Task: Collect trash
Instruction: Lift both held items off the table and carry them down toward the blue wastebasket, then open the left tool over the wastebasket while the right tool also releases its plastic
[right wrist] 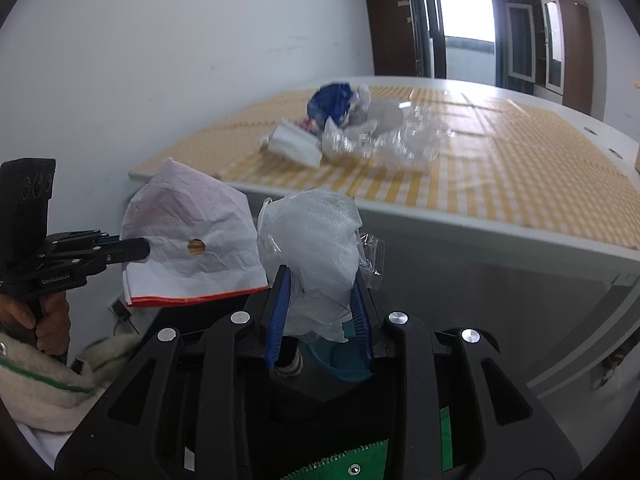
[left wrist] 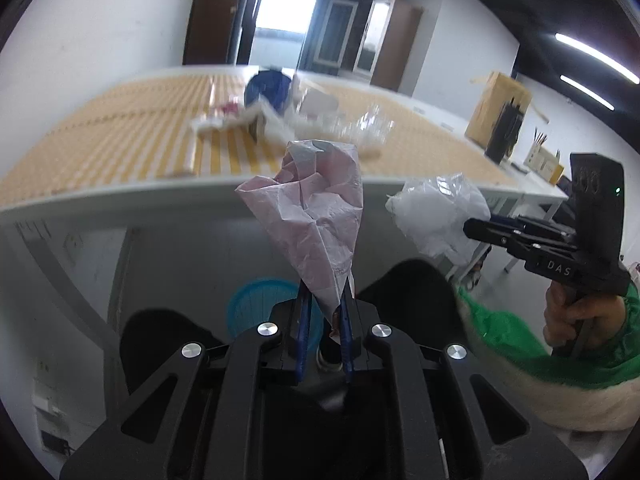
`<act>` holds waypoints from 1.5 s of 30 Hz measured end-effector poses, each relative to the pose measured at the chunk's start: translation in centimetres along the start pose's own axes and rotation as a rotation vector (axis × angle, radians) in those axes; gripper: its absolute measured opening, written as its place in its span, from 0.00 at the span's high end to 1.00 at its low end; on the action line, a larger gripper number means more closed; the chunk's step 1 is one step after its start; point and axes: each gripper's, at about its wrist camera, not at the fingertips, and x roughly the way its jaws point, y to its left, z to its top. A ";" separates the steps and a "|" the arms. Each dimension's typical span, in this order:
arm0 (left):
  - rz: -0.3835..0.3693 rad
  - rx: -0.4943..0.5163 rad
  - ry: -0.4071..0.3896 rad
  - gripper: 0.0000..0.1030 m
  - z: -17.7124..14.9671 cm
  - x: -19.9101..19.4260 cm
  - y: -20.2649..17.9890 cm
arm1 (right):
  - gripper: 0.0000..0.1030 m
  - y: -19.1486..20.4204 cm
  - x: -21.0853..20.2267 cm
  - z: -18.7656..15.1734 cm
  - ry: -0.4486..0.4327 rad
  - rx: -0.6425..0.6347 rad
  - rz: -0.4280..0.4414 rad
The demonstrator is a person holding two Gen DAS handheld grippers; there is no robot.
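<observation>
My left gripper [left wrist: 324, 312] is nearly closed, its blue pads pinching the narrow end of a crumpled pinkish paper bag [left wrist: 316, 216]. From the right wrist camera the bag [right wrist: 192, 240] looks white with a red bottom edge and a small round hole. My right gripper [right wrist: 320, 304] stands part-spread, clamped on a wad of white foam wrap [right wrist: 316, 240] with a scrap of clear film at its side. Both loads hang in front of the table edge, off the top. Below them sits one blue basket [left wrist: 252, 300]. On the checked cloth [left wrist: 120, 132]: one pile of trash [right wrist: 344, 128], holding a blue wrapper, white paper and clear plastic, too blurred to count piece by piece.
</observation>
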 end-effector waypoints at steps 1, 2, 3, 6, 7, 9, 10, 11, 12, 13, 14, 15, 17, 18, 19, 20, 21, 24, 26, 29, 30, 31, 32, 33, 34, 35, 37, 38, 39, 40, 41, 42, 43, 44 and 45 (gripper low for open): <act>0.004 -0.005 0.017 0.88 -0.4 0.6 0.2 | 0.73 0.2 0.8 -0.6 0.020 0.004 0.003; 0.003 -0.011 0.034 0.88 -0.8 1.3 0.5 | 0.73 0.1 1.5 -1.0 0.039 0.012 0.008; 0.000 -0.017 0.050 0.88 -1.0 2.0 0.7 | 0.73 0.2 2.3 -1.4 0.060 0.018 0.012; 0.005 -0.030 0.091 0.88 -1.8 3.9 1.3 | 0.73 0.1 5.0 -2.7 0.119 0.038 0.015; 0.007 -0.033 0.102 0.88 -2.0 4.4 1.5 | 0.73 0.0 5.8 -2.8 0.134 0.050 0.020; 0.008 -0.053 0.127 0.88 -2.4 5.7 2.2 | 0.73 -0.3 7.3 -3.2 0.163 0.073 0.022; 0.010 -0.062 0.137 0.88 -2.5 6.3 2.5 | 0.73 -0.4 8.0 -3.3 0.174 0.079 0.017; 0.012 -0.074 0.149 0.88 -2.6 7.0 2.9 | 0.73 -0.6 8.8 -3.5 0.185 0.082 0.013; 0.014 -0.082 0.158 0.88 -2.6 7.6 3.1 | 0.73 -0.6 9.3 -3.9 0.196 0.084 0.009; 0.017 -0.089 0.167 0.88 -2.7 8.3 3.4 | 0.73 -0.8 10.2 -4.2 0.209 0.091 0.003; 0.019 -0.095 0.180 0.88 -2.8 9.1 3.7 | 0.73 -1.0 10.9 -4.4 0.222 0.099 0.000; 0.022 -0.099 0.190 0.88 -2.9 9.9 4.0 | 0.73 -1.2 11.8 -4.7 0.237 0.109 -0.003; 0.030 -0.111 0.212 0.88 -3.1 11.5 4.6 | 0.73 -1.7 13.4 -5.1 0.264 0.129 -0.007; 0.033 -0.120 0.227 0.88 -3.2 12.4 4.9 | 0.73 -1.9 14.3 -5.2 0.276 0.136 -0.009; 0.038 -0.129 0.240 0.88 -3.2 13.1 5.2 | 0.73 -2.1 15.2 -5.4 0.290 0.142 -0.015; 0.047 -0.141 0.257 0.88 -3.3 14.2 5.6 | 0.73 -2.3 16.2 -5.6 0.306 0.148 -0.021; 0.054 -0.147 0.270 0.88 -3.4 15.0 6.0 | 0.73 -2.7 17.3 -5.8 0.325 0.158 -0.023; 0.069 -0.183 0.314 0.88 -3.5 17.4 7.2 | 0.73 -3.2 21.0 -6.3 0.372 0.186 -0.033; 0.077 -0.205 0.336 0.88 -3.5 18.8 8.0 | 0.73 -3.7 22.7 -6.6 0.399 0.217 -0.037; 0.092 -0.236 0.368 0.88 -3.4 20.8 9.0 | 0.73 -4.3 25.1 -6.7 0.437 0.260 -0.031; 0.095 -0.245 0.377 0.88 -3.2 21.5 9.5 | 0.73 -4.5 25.7 -6.9 0.446 0.270 -0.029; 0.104 -0.251 0.388 0.88 -3.2 22.3 9.9 | 0.73 -4.7 26.5 -6.9 0.454 0.276 -0.031; 0.112 -0.256 0.397 0.88 -3.3 22.9 10.2 | 0.73 -4.8 27.3 -6.8 0.469 0.283 -0.035; 0.116 -0.265 0.407 0.88 -3.5 23.5 10.4 | 0.73 -4.9 27.8 -7.0 0.474 0.287 -0.035; 0.117 -0.272 0.415 0.88 -3.5 23.9 10.5 | 0.73 -5.0 28.6 -7.1 0.485 0.283 -0.052; 0.123 -0.277 0.429 0.88 -3.5 24.6 10.6 | 0.73 -5.3 29.3 -7.2 0.499 0.294 -0.053; 0.134 -0.289 0.462 0.88 -3.7 25.9 10.9 | 0.73 -6.0 31.0 -7.6 0.525 0.318 -0.060; 0.131 -0.301 0.475 0.88 -3.8 26.4 11.0 | 0.73 -6.3 31.8 -7.7 0.539 0.330 -0.064; 0.129 -0.308 0.484 0.88 -3.5 27.1 10.8 | 0.73 -6.7 32.5 -7.8 0.547 0.340 -0.063; 0.132 -0.310 0.492 0.88 -3.6 27.6 11.1 | 0.73 -7.0 33.2 -7.9 0.560 0.348 -0.066; 0.136 -0.317 0.504 0.88 -3.6 28.4 11.1 | 0.73 -7.2 33.9 -8.1 0.570 0.353 -0.066; 0.135 -0.324 0.516 0.88 -3.6 29.1 11.3 | 0.73 -7.5 34.6 -8.2 0.582 0.359 -0.063; 0.136 -0.330 0.526 0.88 -3.7 29.7 11.4 | 0.73 -7.8 35.3 -8.2 0.593 0.365 -0.061; 0.137 -0.338 0.534 0.88 -3.6 30.4 11.5 | 0.73 -7.9 35.9 -8.3 0.603 0.367 -0.062; 0.138 -0.347 0.544 0.88 -3.5 31.0 11.6 | 0.73 -8.0 36.6 -8.2 0.613 0.372 -0.062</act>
